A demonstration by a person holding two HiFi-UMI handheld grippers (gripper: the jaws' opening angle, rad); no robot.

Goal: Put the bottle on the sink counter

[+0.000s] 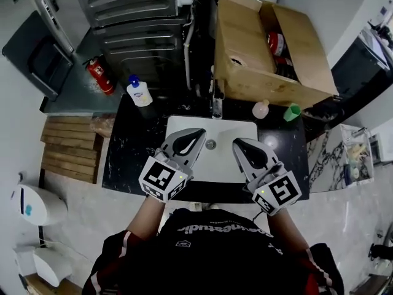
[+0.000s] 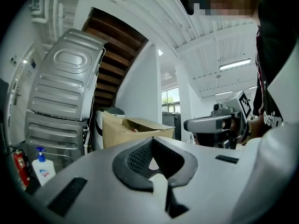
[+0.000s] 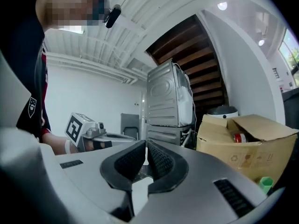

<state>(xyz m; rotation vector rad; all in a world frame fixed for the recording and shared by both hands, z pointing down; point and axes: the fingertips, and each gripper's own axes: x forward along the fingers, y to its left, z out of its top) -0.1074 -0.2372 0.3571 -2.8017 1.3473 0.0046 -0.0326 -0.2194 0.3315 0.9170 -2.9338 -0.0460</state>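
The left gripper (image 1: 198, 134) and right gripper (image 1: 238, 143), both closed and empty, hung over one white sink (image 1: 236, 133). The black tabletop (image 1: 132, 149) carried one small bottle (image 1: 261, 109) at one o'clock, one green cup (image 1: 292, 112) beside it, and one pump bottle (image 1: 139, 93) at eleven. One cardboard box (image 1: 245, 48) stood beyond.

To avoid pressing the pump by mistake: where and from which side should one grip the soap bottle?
Grip the soap bottle by its white body, below the blue pump, from the sink side with the left gripper: it stands upright, so its sides are probably free.
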